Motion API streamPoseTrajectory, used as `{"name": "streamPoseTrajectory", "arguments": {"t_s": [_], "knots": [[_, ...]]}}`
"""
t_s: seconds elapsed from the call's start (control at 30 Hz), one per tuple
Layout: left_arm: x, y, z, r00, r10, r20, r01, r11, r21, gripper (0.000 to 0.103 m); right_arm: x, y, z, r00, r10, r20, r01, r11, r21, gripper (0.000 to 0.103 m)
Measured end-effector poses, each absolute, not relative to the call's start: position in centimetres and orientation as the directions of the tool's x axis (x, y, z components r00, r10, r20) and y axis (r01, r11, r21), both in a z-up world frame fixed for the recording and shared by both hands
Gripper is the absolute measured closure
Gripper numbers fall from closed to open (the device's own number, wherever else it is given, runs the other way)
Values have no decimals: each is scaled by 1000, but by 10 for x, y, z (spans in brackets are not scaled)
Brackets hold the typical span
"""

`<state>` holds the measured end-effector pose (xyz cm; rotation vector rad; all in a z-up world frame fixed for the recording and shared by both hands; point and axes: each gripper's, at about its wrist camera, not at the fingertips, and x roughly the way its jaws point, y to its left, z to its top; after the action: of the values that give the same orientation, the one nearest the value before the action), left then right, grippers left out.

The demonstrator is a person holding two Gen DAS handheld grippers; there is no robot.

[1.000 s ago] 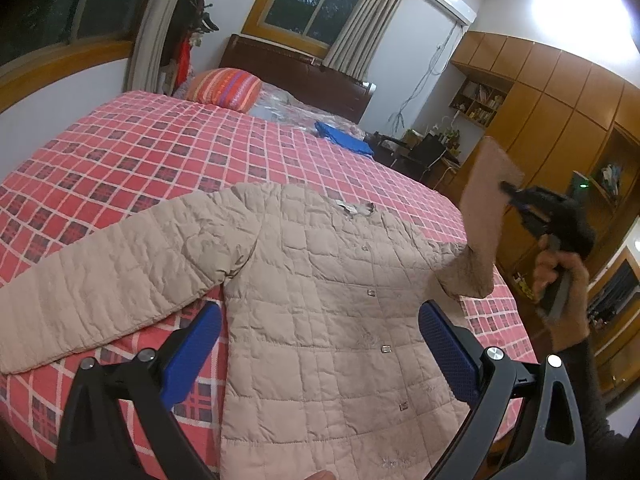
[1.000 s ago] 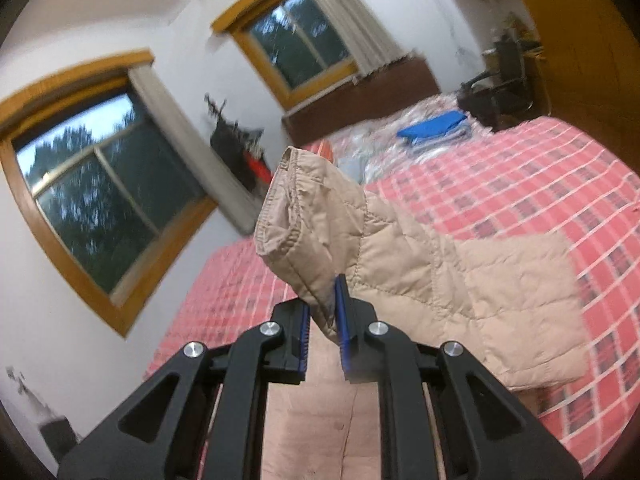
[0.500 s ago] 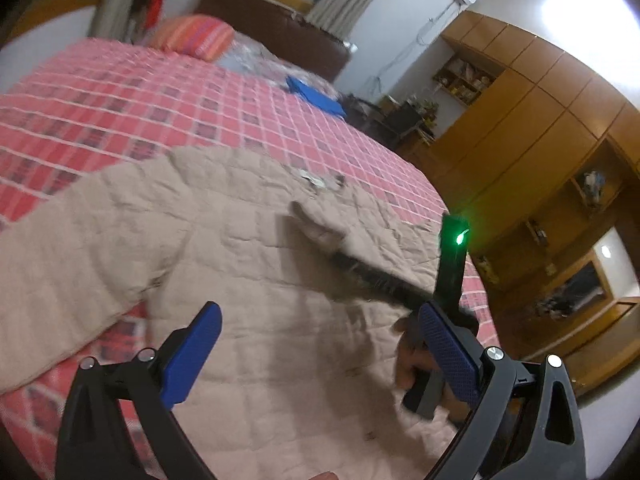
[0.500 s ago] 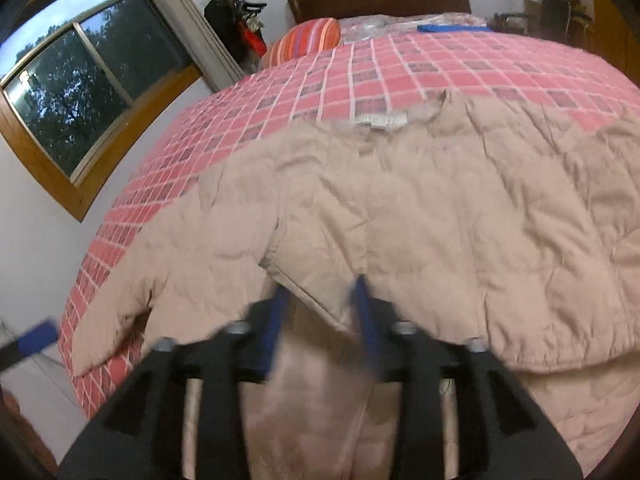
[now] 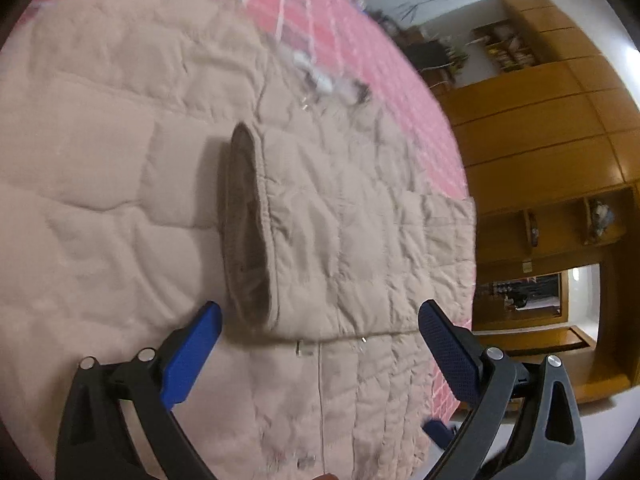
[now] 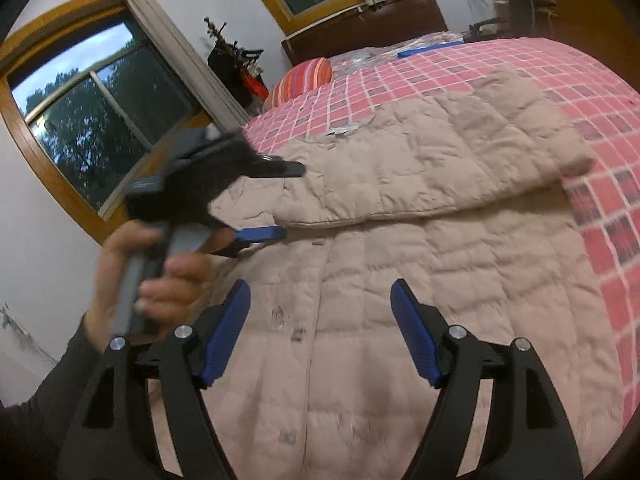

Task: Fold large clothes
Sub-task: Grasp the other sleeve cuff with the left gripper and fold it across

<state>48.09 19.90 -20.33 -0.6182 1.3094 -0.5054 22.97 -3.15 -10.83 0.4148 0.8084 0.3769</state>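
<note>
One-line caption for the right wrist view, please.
Open right gripper above a beige quilted jacket on a red checked bedspread, one sleeve folded across the chest, left gripper alongside.

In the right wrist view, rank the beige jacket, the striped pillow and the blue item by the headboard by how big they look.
Largest to smallest as they look:
1. beige jacket
2. striped pillow
3. blue item
The pillow and blue item lie farther away, so true sizes are unsure.

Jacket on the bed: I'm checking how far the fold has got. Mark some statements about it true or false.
1. One sleeve lies folded across the jacket. True.
2. The right gripper is clamped on the sleeve. False: its jaws are apart and hold nothing.
3. The left gripper is open. True.
4. The jacket lies on a plain blue sheet. False: the bedspread is red checked.
5. The sleeve's cuff lies on the jacket's front. True.
</note>
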Motion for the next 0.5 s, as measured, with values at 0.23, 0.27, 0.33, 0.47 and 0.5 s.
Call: {"name": "streamPoseTrajectory", "arguments": {"t_s": [0.23,0.27,0.33,0.47,0.5], "knots": [[495,198,-197,186,-572,-799,0,813,-583,87,197,-46,-105,645,495,-582,-144,827,544,29],[495,200,-192,195,-569,-799,4,815,-580,88,194,-46,-105,643,498,-582,-144,825,547,29],[495,204,-171,233,-567,-790,33,817,-576,89,188,-45,-105,641,498,-584,-148,827,542,29],[490,217,-115,333,-567,-754,113,817,-565,90,180,-44,-104,638,504,-582,-157,825,543,29],[490,222,-102,356,-558,-750,131,824,-551,91,178,-44,-103,640,505,-579,-158,824,544,29]]}}
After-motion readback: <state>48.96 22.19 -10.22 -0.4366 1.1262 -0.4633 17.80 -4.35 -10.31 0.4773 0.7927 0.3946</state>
